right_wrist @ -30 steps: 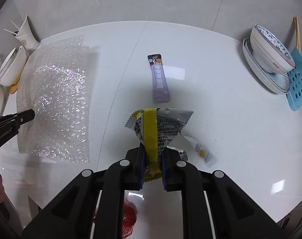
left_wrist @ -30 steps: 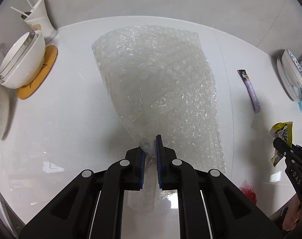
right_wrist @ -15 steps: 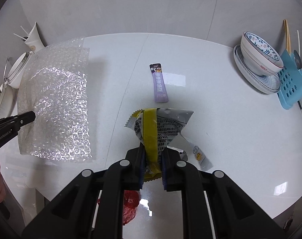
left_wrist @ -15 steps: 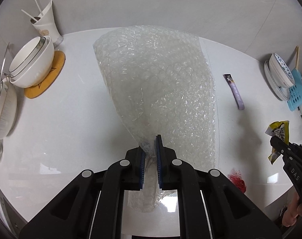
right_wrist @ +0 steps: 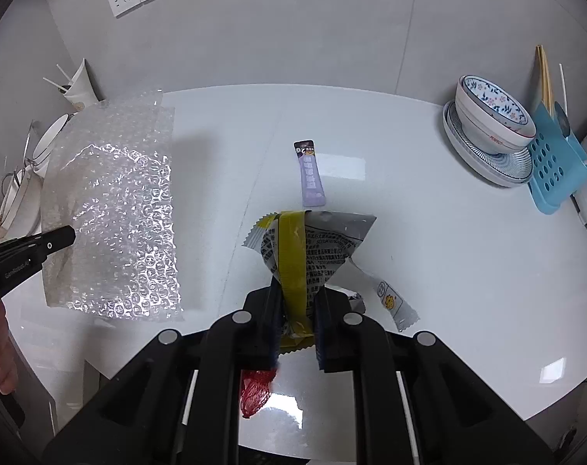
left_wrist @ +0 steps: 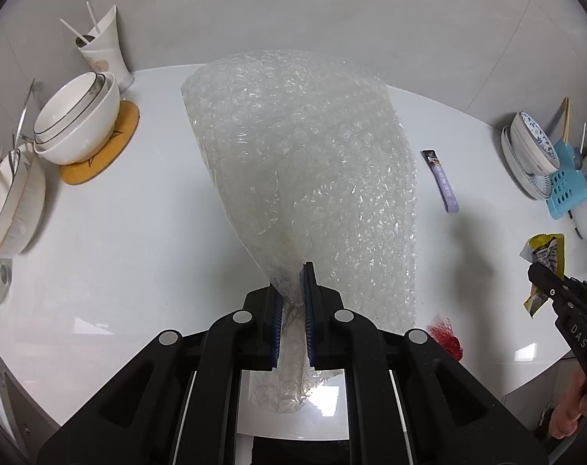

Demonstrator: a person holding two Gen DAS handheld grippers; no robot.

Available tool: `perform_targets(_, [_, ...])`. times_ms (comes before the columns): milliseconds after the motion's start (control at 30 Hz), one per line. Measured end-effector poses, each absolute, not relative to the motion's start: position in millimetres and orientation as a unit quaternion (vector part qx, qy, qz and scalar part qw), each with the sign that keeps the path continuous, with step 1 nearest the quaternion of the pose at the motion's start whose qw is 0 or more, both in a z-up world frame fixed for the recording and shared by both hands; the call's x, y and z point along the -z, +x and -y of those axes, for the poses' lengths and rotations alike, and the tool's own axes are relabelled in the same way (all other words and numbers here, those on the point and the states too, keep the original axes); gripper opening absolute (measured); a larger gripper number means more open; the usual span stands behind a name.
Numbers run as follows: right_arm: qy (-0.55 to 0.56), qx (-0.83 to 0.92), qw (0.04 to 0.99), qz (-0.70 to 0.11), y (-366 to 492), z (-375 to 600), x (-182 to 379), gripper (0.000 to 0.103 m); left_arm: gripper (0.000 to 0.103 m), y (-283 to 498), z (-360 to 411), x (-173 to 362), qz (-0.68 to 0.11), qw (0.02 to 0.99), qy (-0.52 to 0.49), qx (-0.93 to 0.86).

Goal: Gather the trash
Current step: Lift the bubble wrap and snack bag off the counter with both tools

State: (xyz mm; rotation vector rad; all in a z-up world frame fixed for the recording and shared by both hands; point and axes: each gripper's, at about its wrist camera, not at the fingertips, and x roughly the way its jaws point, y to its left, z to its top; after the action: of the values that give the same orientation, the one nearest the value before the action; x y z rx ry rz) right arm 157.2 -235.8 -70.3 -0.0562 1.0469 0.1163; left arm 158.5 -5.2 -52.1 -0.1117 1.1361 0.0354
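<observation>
Right wrist view: the purple sachet (right_wrist: 311,173) lies flat near the middle of the white table (right_wrist: 468,271), its long axis running away from you toward the far edge, straight ahead of your right gripper (right_wrist: 297,310) and well apart from it. That gripper's jaws are clamped on a yellow-and-silver snack wrapper (right_wrist: 305,248), held clear of the tabletop, so it has no room for the sachet until it unloads. A torn silver wrapper strip (right_wrist: 390,302) lies on the table just right of the jaws, and a red net scrap (right_wrist: 254,391) sits by the near edge beneath them. Your left gripper (left_wrist: 292,302) is pinched tight on one corner of the bubble wrap sheet (left_wrist: 313,178), which hangs lifted over the table's left half. Of the two hands, the right looks the nearer to the sachet.
</observation>
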Motion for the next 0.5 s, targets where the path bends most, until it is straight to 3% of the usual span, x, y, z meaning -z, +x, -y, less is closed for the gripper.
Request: perform_targets(500, [-0.026, -0.073, 0.875, -0.478, 128, 242, 52, 0.012, 0.009, 125, 12, 33, -0.521, 0.851, -0.066, -0.022])
